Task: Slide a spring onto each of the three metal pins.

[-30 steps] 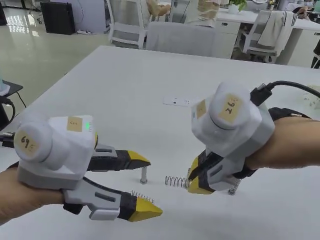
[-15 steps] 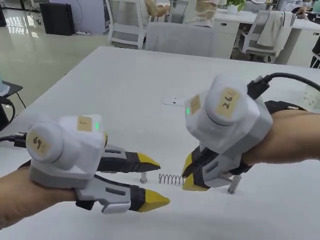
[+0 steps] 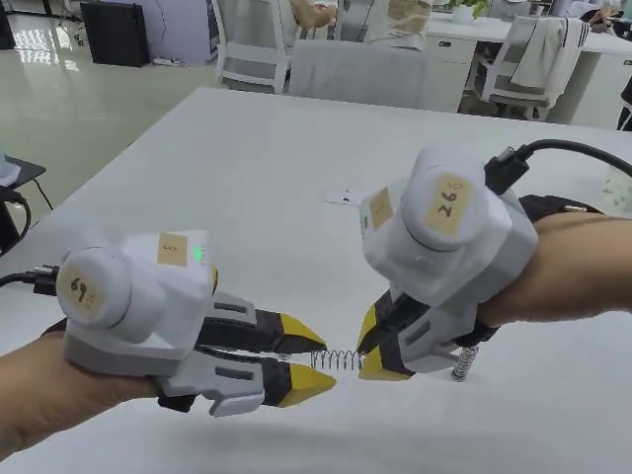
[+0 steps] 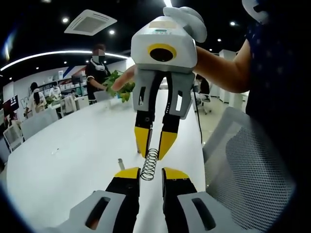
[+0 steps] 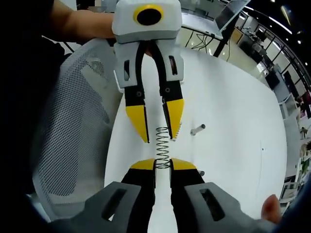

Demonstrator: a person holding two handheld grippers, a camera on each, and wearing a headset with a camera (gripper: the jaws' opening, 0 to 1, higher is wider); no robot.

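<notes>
Above the counter [image 3: 257, 197], the right gripper [image 3: 363, 357] pinches a spring [image 3: 341, 359], its free end between the jaws of the spread left gripper [image 3: 322, 360]; a second spring [image 3: 461, 363] seemingly already sheathes one pin, while a bare pin [image 5: 198, 129] waits.

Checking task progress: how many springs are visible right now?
2. The held spring spans between the left gripper and right gripper; the upright spring stands beside the right gripper. Others may be hidden behind the grippers.
</notes>
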